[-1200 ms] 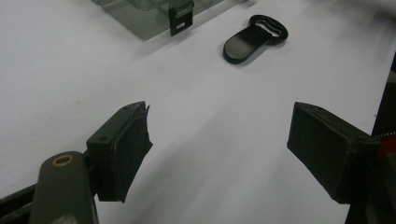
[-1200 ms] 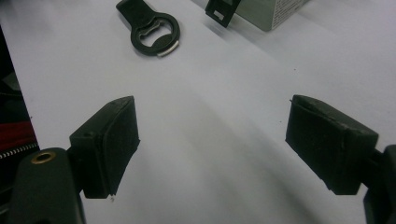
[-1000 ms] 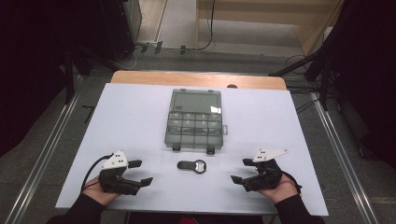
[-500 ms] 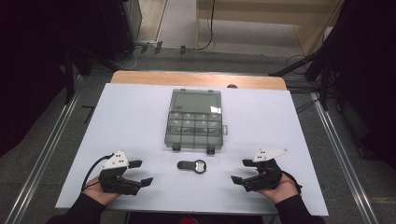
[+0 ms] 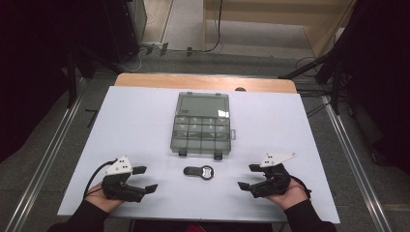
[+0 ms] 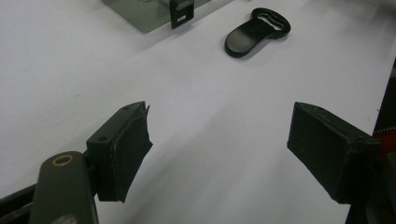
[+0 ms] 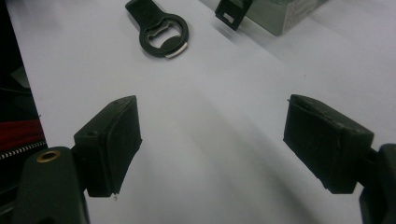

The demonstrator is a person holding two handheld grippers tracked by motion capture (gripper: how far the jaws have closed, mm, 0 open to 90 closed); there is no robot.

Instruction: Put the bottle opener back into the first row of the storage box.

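Black and flat, the bottle opener lies on the white table between the left claw and right claw, both wide open and empty; pinched carelessly, it may skid toward the box beyond.

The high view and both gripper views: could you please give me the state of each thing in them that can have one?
Compartment box: lid shut, lying flat on the table, its two black latches on the near edge.
Bottle opener: lying flat on the table in front of the box, apart from it, untouched.
Left gripper: open, empty, resting low at the table's near edge.
Right gripper: open, empty, resting low at the near edge.
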